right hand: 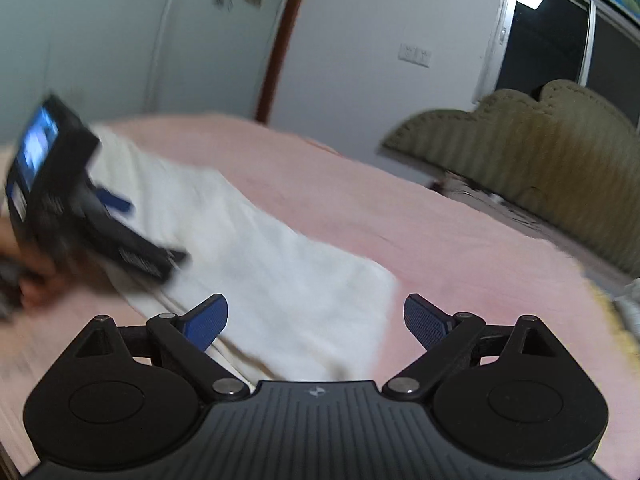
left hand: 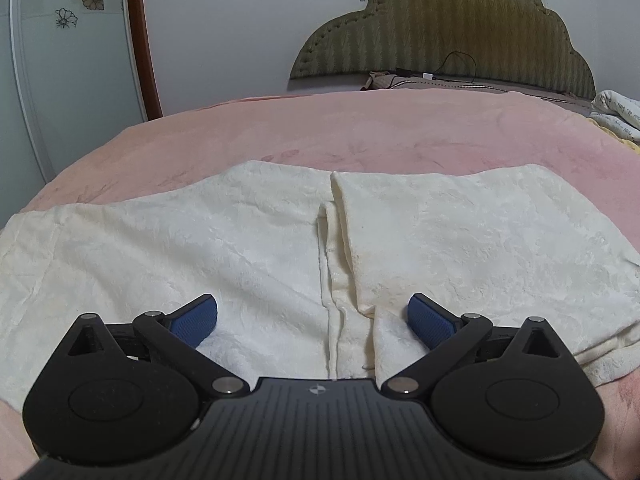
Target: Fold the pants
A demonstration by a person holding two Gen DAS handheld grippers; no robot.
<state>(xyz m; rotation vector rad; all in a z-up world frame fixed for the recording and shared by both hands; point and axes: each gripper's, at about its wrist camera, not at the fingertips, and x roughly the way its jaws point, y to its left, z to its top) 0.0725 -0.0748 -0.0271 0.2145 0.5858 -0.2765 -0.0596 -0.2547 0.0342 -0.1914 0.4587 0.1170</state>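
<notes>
On the pink bed [left hand: 360, 132] we have the cream pants [left hand: 200, 248] laid out flat, and that is about as far as the job appears to have got. From the left wrist view we see 2 broad panels of cloth lying side by side, with a seam or overlap running down the middle between them [left hand: 336, 240]; we take these for the 2 legs, or for halves already brought together, though the fisheye bend makes it hard to say which. The cloth looks smoothed, with only light creases.

Our left claw [left hand: 312, 316] hovers low over the near edge of the pants, its blue pads [left hand: 196, 320] spread wide with nothing between them. Our right claw [right hand: 316, 316] is likewise spread and empty, held over the far end of the pants [right hand: 280, 264], where a corner of cloth meets the bare blanket. The right wrist view is badly smeared, so we cannot tell whether its tips touch the fabric. In that same view the left claw [right hand: 120, 200] shows at the left, over the other end of the garment, with the hand [right hand: 36, 280] that carries it.

We judge the task to be early: the pants are spread and neither claw has taken a grip. What is left, as we read it, is to pinch an edge at each end, bring 1 part over the other, then fold the length down and flatten it.
</notes>
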